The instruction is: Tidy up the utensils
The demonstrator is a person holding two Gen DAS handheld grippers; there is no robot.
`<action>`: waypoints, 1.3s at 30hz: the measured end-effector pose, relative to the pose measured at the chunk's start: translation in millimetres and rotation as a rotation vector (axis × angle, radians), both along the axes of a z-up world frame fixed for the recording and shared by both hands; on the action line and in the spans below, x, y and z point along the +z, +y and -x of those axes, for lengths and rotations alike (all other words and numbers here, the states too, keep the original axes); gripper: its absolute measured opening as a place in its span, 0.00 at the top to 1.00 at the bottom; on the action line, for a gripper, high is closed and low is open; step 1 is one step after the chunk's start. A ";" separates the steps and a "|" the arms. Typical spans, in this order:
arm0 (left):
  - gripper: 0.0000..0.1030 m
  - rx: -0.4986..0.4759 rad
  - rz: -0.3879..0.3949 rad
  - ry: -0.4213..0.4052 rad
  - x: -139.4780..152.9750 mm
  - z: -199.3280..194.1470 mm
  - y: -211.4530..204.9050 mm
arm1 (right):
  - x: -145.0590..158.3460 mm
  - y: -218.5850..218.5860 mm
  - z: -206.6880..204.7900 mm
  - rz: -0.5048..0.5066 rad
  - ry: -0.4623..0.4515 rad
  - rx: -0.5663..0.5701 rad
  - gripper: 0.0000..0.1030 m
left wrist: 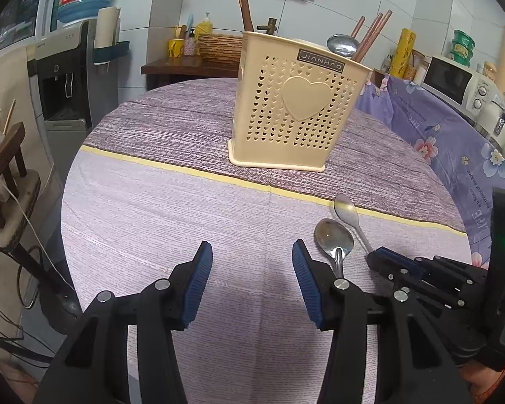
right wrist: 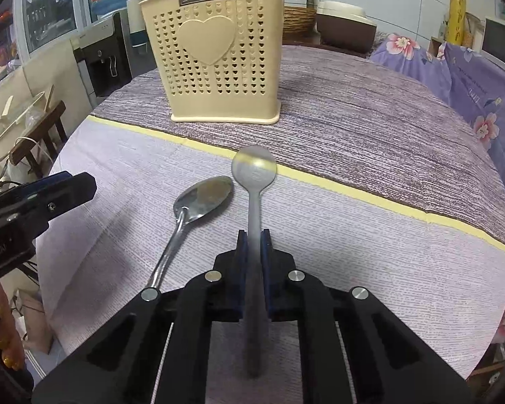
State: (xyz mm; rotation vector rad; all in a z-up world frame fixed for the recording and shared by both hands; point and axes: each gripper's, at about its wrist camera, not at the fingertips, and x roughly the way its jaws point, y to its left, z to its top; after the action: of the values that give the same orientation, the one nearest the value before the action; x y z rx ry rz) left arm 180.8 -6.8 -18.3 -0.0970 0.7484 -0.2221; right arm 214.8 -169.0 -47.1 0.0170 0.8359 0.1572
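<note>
A beige perforated utensil holder (left wrist: 288,107) with a heart stands on the round table; it also shows in the right wrist view (right wrist: 219,54). It holds chopsticks (left wrist: 370,37) and a ladle (left wrist: 342,45). My right gripper (right wrist: 254,235) is shut on the handle of a dull grey spoon (right wrist: 254,171), bowl pointing at the holder; this spoon also shows in the left wrist view (left wrist: 346,210). A shiny spoon (right wrist: 202,198) lies on the cloth just left of it, seen too in the left wrist view (left wrist: 333,235). My left gripper (left wrist: 252,256) is open and empty, left of both spoons.
The table wears a lilac and purple cloth (left wrist: 185,202) with a yellow stripe. A water dispenser (left wrist: 64,77) stands far left, a wooden stool (left wrist: 3,165) at the left edge, a microwave (left wrist: 461,80) and floral-covered counter at right.
</note>
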 end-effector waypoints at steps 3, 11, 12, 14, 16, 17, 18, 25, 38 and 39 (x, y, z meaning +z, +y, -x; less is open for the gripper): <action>0.52 -0.013 0.005 0.011 -2.0 -0.8 -2.7 | -0.2 -17.1 1.7 0.005 0.001 -0.033 0.91; 0.52 -0.087 0.023 0.052 -8.6 -2.1 -25.0 | -1.4 -75.3 8.4 -0.027 0.003 -0.155 0.91; 0.52 -0.101 0.022 0.057 -9.2 -2.4 -28.8 | -1.6 -77.6 8.5 -0.041 0.002 -0.154 0.91; 0.52 -0.133 0.014 0.071 -11.6 -3.8 -39.2 | -1.6 -77.9 8.4 -0.041 0.000 -0.150 0.90; 0.51 -0.162 -0.007 0.091 -14.6 -7.8 -50.8 | -1.3 -76.9 7.4 -0.052 0.002 -0.141 0.83; 0.51 -0.168 -0.017 0.101 -15.8 -10.4 -54.3 | -1.0 -76.4 6.9 -0.064 0.004 -0.132 0.80; 0.51 -0.176 -0.021 0.114 -16.9 -13.5 -57.6 | -0.6 -75.2 6.2 -0.071 0.008 -0.121 0.74; 0.51 -0.184 -0.012 0.175 -21.5 -31.6 -65.2 | -0.4 -73.3 5.6 -0.066 0.007 -0.118 0.66; 0.55 -0.205 -0.165 0.153 -21.4 -50.2 -98.8 | -1.0 -74.1 7.0 -0.058 0.006 -0.125 0.66; 0.57 -0.207 -0.172 0.152 -21.6 -51.8 -100.5 | -0.8 -74.0 6.7 -0.056 0.007 -0.124 0.66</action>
State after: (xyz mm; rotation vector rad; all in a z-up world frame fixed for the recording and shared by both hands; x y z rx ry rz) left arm 232.6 -107.3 -39.9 0.1286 0.9265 -0.3488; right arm 208.2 -243.0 -47.9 0.1217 0.8351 0.0640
